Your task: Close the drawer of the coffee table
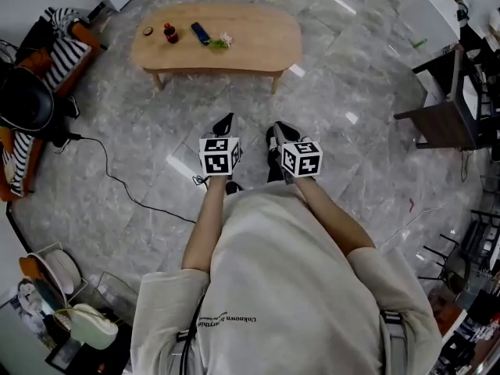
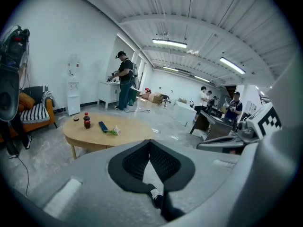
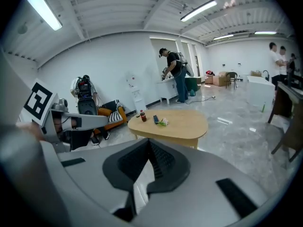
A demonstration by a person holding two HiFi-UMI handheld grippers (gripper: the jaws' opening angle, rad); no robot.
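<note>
Your coffee table (image 1: pixel 250 45) pale wood, floor (image 1: pixel 351 76) grey veined marble, cushion (image 1: pixel 62 53) black-and-white striped, sofa (image 1: pixel 88 33) orange, your shirt (image 1: pixel 273 287) beige with small dark print, bottle (image 1: pixel 169 32) dark, red cap.

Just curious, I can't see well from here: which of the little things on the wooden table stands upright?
The red-and-dark bottle; the round disc, the dark flat bar and the green packet beside it all lie flat.

The head camera looked steeply down from above; both hand-held cameras faced level, seemingly low, all three sharing the distant counter (image 1: pixel 250 45).
</note>
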